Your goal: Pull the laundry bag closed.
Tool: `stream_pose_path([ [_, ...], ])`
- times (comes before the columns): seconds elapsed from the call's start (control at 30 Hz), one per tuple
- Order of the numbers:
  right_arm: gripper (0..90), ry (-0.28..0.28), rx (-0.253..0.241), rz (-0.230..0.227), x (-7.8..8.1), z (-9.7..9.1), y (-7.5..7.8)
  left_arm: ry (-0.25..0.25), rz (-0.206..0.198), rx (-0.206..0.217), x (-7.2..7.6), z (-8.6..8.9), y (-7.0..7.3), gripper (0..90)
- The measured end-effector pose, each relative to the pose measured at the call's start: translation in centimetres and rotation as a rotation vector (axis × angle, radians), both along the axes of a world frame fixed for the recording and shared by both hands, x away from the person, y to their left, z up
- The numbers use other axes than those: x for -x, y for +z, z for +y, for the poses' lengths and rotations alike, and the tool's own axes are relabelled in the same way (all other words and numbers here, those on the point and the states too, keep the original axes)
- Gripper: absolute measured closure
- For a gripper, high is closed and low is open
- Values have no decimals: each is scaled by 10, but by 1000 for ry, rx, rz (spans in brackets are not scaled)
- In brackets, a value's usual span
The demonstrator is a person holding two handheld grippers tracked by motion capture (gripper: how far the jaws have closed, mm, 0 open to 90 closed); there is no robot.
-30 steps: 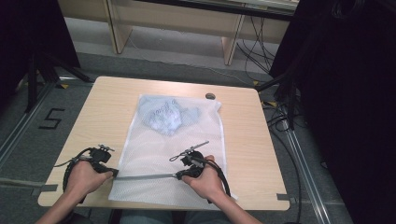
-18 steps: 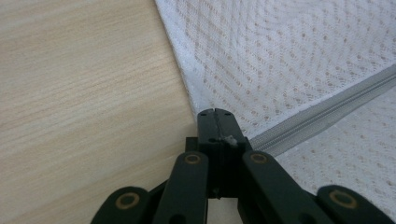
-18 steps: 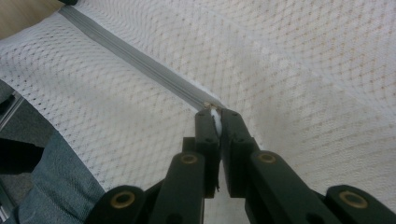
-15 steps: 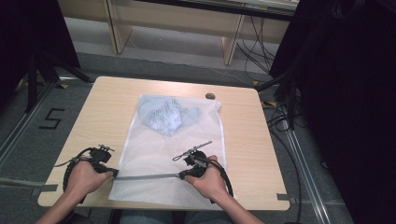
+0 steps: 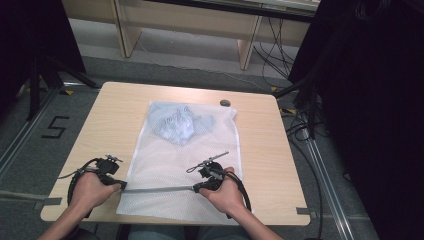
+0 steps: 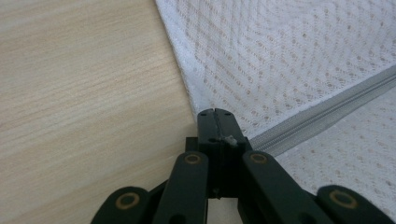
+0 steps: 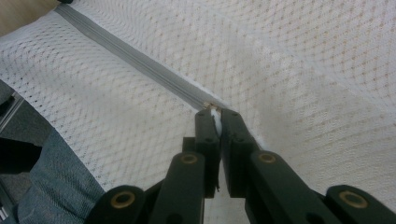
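A white mesh bag lies flat on the wooden table, with a light blue garment bunched inside its far end. A grey zipper runs across the bag near the front edge. My left gripper is shut on the zipper's left end at the bag's edge; in the left gripper view, the closed gripper meets the zipper there. My right gripper is shut on the white zipper pull, where the zipper ends at that gripper.
A small dark round thing lies on the table beyond the bag's far right corner. Bare wood spreads left of the bag. The person's trouser leg shows below the table's front edge. Wooden furniture legs stand on the floor behind.
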State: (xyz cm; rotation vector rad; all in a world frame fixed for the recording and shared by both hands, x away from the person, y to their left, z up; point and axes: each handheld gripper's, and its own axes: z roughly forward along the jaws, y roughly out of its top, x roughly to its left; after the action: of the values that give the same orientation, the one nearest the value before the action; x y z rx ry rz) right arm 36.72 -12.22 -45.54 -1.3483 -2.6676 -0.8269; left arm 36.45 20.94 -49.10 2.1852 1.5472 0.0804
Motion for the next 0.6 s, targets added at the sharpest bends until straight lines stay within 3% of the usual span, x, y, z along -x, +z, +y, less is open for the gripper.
stream_pose_path([
  [0.07,873,0,0,-1,0,0,0,-42,-16,-18,-2,3,0,900],
  [0.13,873,-2,0,2,0,0,0,-1,-1,0,0,0,0,900],
  [0.23,873,-5,6,5,0,-2,-1,-36,-15,-16,-2,2,0,900],
  [0.27,873,2,4,0,0,-2,-1,-3,-2,-1,0,0,0,900],
  [0.4,873,-8,3,12,0,-4,-1,-2,-2,0,0,0,0,900],
  [0.47,873,-9,1,8,-1,-5,-2,-43,-12,-18,-2,3,0,900],
  [0.5,873,-11,4,10,0,-6,-1,-42,-14,-21,-2,3,0,900],
  [0.53,873,-12,3,14,-1,-6,-2,-3,-1,-1,0,0,0,900],
  [0.6,873,-14,2,14,-1,-8,-2,-4,2,-3,0,0,0,900],
])
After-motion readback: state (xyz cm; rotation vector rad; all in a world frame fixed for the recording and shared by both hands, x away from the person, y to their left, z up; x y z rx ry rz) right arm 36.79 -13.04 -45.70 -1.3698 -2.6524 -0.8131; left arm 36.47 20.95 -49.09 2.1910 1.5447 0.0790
